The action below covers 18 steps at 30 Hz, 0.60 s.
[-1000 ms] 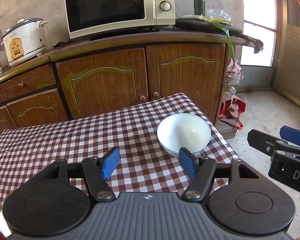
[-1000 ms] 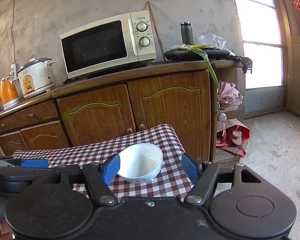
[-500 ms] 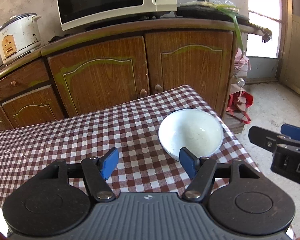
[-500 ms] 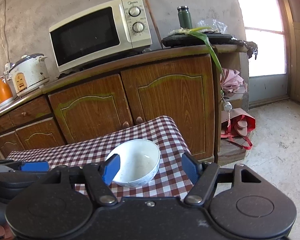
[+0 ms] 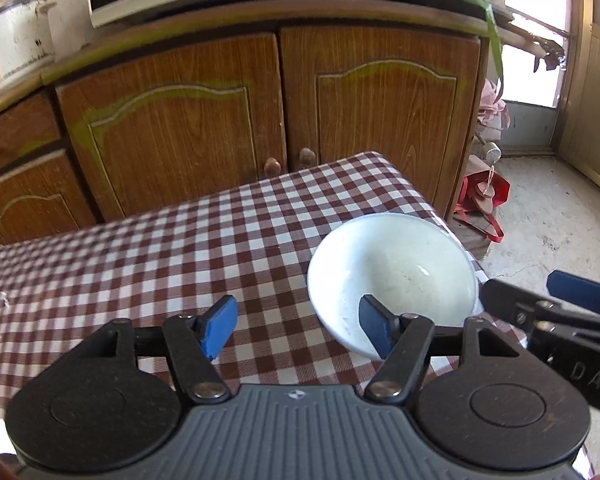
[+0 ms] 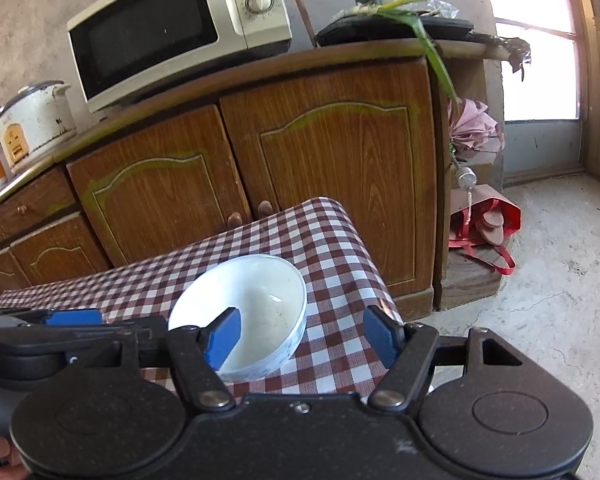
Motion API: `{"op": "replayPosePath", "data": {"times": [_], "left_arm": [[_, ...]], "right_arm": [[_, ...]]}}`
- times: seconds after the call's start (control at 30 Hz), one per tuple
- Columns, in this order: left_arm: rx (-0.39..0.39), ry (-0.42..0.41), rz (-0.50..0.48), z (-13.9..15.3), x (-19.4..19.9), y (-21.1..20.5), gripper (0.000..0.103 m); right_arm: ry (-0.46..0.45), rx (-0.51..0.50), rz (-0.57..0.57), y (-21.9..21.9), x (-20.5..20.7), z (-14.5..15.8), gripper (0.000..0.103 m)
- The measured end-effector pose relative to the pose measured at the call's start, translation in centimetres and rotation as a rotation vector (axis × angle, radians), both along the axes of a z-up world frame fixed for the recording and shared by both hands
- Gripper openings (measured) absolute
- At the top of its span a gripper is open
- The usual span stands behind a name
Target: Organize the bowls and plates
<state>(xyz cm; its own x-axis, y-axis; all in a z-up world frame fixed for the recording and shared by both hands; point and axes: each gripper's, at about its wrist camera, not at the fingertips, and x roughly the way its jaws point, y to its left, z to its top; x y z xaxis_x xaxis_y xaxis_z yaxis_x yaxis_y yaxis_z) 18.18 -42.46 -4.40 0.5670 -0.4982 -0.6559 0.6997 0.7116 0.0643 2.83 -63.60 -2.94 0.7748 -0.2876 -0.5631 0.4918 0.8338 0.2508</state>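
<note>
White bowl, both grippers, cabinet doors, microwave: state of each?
White ceramic bowl: upright, empty, on the checked tablecloth near its corner.
Left gripper: open, holding nothing.
Right gripper: open, holding nothing.
Brown wooden cabinet doors: closed.
White microwave: door shut.

I see 1 bowl on the table near its right edge, cabinet behind, microwave on top.

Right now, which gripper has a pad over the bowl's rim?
Both. The left gripper has its right pad across the white bowl's near rim; the right gripper has its left pad there. Both are open.
</note>
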Motion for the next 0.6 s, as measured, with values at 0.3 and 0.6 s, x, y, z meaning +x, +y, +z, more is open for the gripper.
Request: {"op": "replayPosePath", "data": {"times": [0.3, 0.6], "left_arm": [[0.0, 0.044, 0.004, -2.4, 3.0, -1.8, 0.065], [-0.035, 0.103, -0.03, -4.2, 5.0, -3.1, 0.046]], "right_arm": [[0.068, 0.061, 0.001, -2.0, 3.7, -3.7, 0.08], [0.057, 0.098, 0.02, -2.9, 6.4, -5.8, 0.068]]}}
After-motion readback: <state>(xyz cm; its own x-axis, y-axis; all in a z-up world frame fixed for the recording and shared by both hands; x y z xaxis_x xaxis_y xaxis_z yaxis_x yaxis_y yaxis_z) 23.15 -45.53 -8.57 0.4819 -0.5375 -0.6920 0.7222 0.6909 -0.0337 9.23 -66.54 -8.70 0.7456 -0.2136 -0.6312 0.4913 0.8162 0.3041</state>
